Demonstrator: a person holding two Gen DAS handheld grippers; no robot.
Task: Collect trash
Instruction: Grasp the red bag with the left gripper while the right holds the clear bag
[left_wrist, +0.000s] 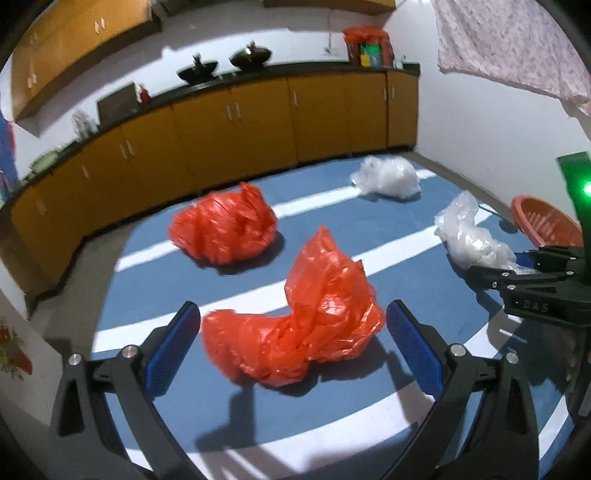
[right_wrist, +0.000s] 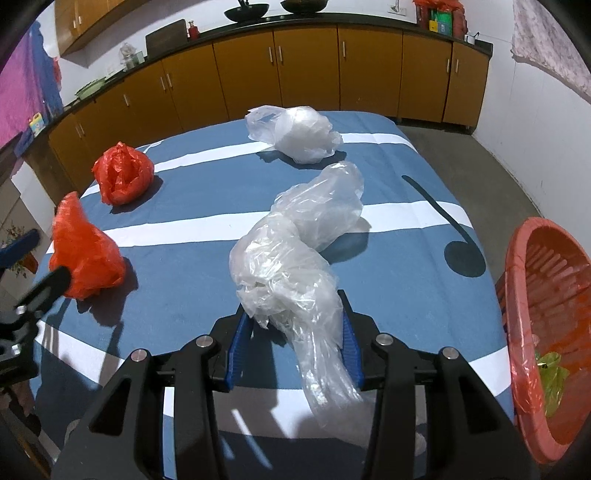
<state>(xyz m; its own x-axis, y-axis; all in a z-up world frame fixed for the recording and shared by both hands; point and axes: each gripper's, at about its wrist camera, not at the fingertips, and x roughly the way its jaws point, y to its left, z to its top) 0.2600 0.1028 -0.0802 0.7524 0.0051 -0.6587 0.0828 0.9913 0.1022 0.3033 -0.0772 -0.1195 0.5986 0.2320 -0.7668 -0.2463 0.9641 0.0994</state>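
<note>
Crumpled plastic bags lie on a blue, white-striped sheet (left_wrist: 332, 218). My left gripper (left_wrist: 291, 328) is open, its blue pads either side of a near red bag (left_wrist: 303, 325), which also shows in the right wrist view (right_wrist: 86, 254). A second red bag (left_wrist: 223, 225) (right_wrist: 123, 177) lies farther back. My right gripper (right_wrist: 293, 319) is shut on a long clear bag (right_wrist: 295, 251), also seen in the left wrist view (left_wrist: 469, 236). Another clear bag (left_wrist: 388, 177) (right_wrist: 299, 133) lies at the far end. An orange basket (right_wrist: 546, 332) (left_wrist: 546, 221) stands at the right.
Yellow cabinets (left_wrist: 258, 125) with a black counter run along the far wall, with woks (left_wrist: 251, 55) on top. The basket holds a yellow-green scrap (right_wrist: 552, 376). Concrete floor (right_wrist: 472, 162) shows beyond the sheet's right edge. A patterned cloth (left_wrist: 517, 44) hangs at upper right.
</note>
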